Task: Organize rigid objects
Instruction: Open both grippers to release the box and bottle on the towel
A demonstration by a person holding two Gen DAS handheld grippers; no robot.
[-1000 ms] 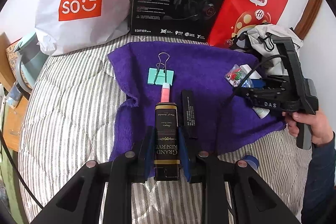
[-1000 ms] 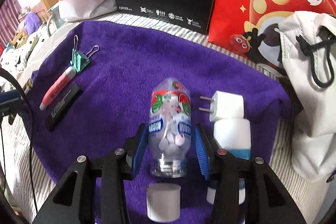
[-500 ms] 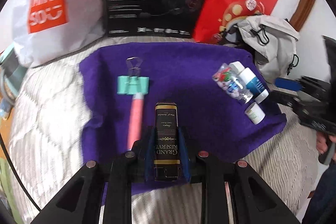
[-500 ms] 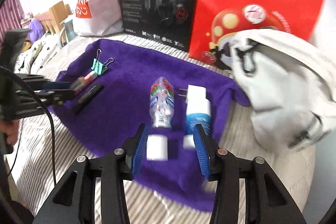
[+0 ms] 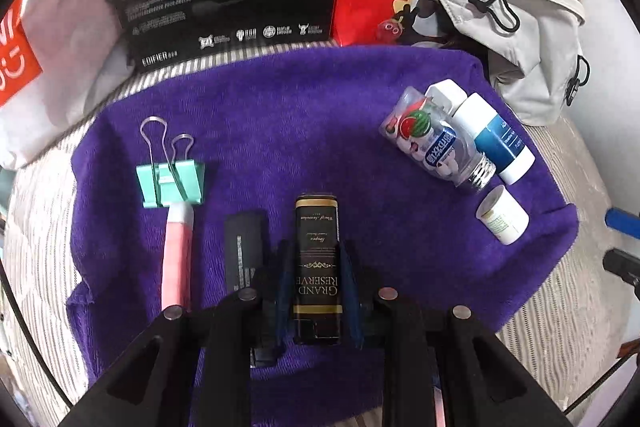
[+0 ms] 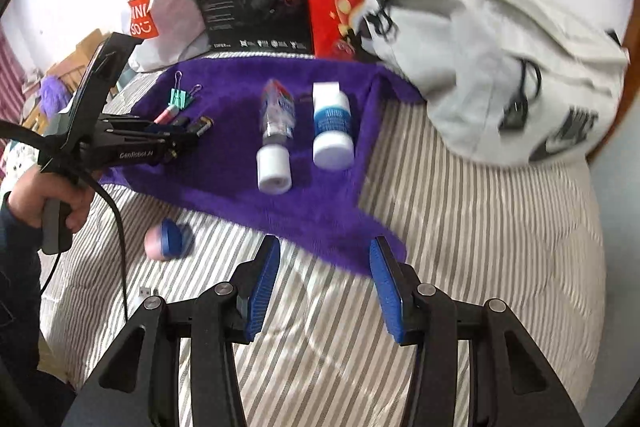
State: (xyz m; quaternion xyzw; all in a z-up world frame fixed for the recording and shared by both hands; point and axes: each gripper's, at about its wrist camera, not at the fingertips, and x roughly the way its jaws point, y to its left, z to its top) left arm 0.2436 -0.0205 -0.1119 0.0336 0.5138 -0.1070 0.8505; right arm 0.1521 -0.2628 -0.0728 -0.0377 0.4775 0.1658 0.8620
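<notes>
We see the left tongs point(image 5: 316, 291) pinching a slim black box point(image 5: 317, 259) with glossy gilt lettering, low over the plush purple towel point(image 5: 304, 123). Left of them lie a matte black bar point(image 5: 244, 247) and pink tube point(image 5: 178, 259). The right tongs point(image 6: 322, 291) stand spread above the striped bed point(image 6: 480, 247).

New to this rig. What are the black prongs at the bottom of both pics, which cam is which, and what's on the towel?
The prongs are two handheld grippers, each with a fisheye camera looking along its fingers; a person's hand holds the left one. Left wrist view: the left gripper is shut on a black Grand Reserve box. Right wrist view: the right gripper is open, empty, over the striped bedding. On the purple towel: a teal binder clip, pink pen, flat black stick, clear candy bottle, white-and-blue bottle and white cap.
</notes>
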